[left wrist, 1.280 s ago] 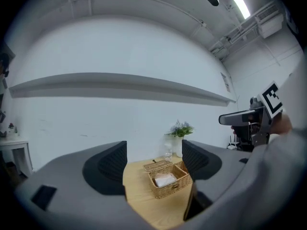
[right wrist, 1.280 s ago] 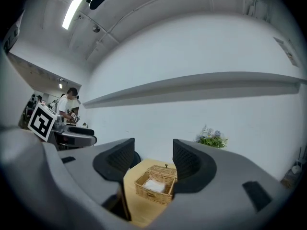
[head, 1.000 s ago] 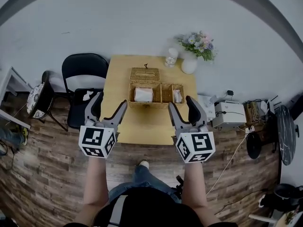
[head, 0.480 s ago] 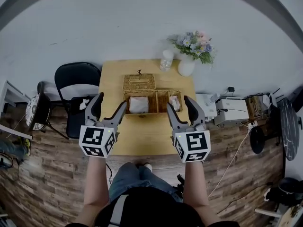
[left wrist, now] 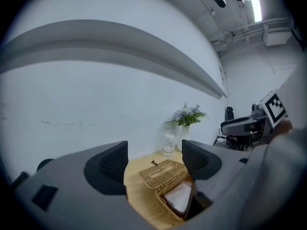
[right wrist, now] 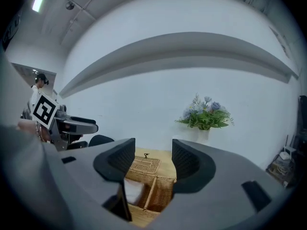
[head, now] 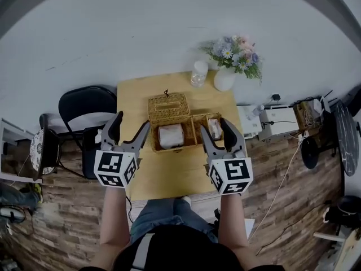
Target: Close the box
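Two handheld grippers hover at the near edge of a rectangular woven wicker box [head: 183, 143] that sits open in the middle of a small pale wooden table [head: 135, 103], seen from the head camera. The box's flat wicker lid [head: 168, 107], slotted and tipped with a small dark loop, is thrown back toward 12 o'clock and lies nearly flat behind the two compartments. The compartment toward 9 o'clock holds a white bundle [head: 171, 135]; what lies in the one toward 3 o'clock is too small to make out.

The grey left gripper [head: 131, 123], topped by a black-and-white marker cube, is at the box's 8 o'clock with its jaws spread wide and empty. The matching right gripper [head: 215, 127] is at the box's 4 o'clock, its tips over the right-hand compartment in the head view. Its jaws also gape, having just eased slightly closer, and they grasp nothing. Each gripper's own view shows the box low between the ribbed pads, with neither pad on the wicker.

A round white vase [head: 224, 79] of blue, pink and white flowers [head: 234, 49] stands at the table's 1 o'clock corner, with a clear glass jar [head: 197, 75] just beside it. A black chair [head: 84, 103] stands at the table's 9 o'clock on a brown plank floor [head: 56, 224], and a white wall [head: 169, 21] fills 12 o'clock.
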{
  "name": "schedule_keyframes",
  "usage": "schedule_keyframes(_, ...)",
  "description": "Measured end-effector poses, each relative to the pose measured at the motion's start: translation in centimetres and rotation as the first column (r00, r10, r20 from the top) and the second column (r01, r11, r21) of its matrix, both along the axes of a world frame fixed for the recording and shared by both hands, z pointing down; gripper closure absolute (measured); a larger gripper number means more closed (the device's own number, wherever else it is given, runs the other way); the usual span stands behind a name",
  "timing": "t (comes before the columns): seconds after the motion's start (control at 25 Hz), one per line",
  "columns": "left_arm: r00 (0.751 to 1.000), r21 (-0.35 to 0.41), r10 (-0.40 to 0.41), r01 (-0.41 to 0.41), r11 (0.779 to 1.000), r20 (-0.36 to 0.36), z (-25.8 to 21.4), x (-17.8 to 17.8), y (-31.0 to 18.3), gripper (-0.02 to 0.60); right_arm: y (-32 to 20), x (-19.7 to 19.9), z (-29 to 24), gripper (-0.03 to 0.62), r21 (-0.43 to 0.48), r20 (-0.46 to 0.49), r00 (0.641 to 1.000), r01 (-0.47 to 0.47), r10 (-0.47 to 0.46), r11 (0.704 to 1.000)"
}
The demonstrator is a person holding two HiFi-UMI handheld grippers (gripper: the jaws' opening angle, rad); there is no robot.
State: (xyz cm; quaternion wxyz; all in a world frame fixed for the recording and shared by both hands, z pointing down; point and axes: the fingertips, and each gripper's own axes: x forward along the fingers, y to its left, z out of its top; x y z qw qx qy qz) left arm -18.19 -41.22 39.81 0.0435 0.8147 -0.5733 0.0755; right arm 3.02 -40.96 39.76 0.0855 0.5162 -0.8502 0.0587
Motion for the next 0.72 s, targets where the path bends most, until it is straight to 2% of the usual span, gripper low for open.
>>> schedule_keyframes(0.16, 0.998, -0.043, 0.06, -0.059, 0.997, 0.009, 1.9, -1.3, -3.4, 0.236, -1.3, -1.4, 0.8, 0.356, -0.032, -0.037, 0.999, -0.037, 0.036, 0.999)
schedule_keyframes(0.36, 0.988, -0.117, 0.15, -0.153, 0.981, -0.029, 5.2, -1.9, -7.0, 0.236, -2.1, -2.1, 2.4, 0.356, -0.078, -0.076, 0.993, -0.098, 0.092, 0.992)
schedule_keyframes(0.44, 0.975, -0.174, 0.204, -0.217, 0.961, -0.088, 7.1, -1.5, -8.3, 0.236, -2.1, -2.1, 3.0, 0.358, -0.093, -0.09, 0.99, -0.121, 0.113, 0.988)
schedule_keyframes(0.52, 0.956, -0.238, 0.25, -0.281, 0.93, -0.152, 9.1, -1.1, -9.4, 0.236, -2.2, -2.2, 3.9, 0.358, -0.112, -0.1, 0.986, -0.146, 0.135, 0.983)
schedule_keyframes(0.72, 0.918, -0.335, 0.321, -0.386, 0.859, -0.233, 12.3, -0.6, -11.8, 0.236, -2.3, -3.0, 5.6, 0.362, -0.147, -0.132, 0.98, -0.165, 0.146, 0.975)
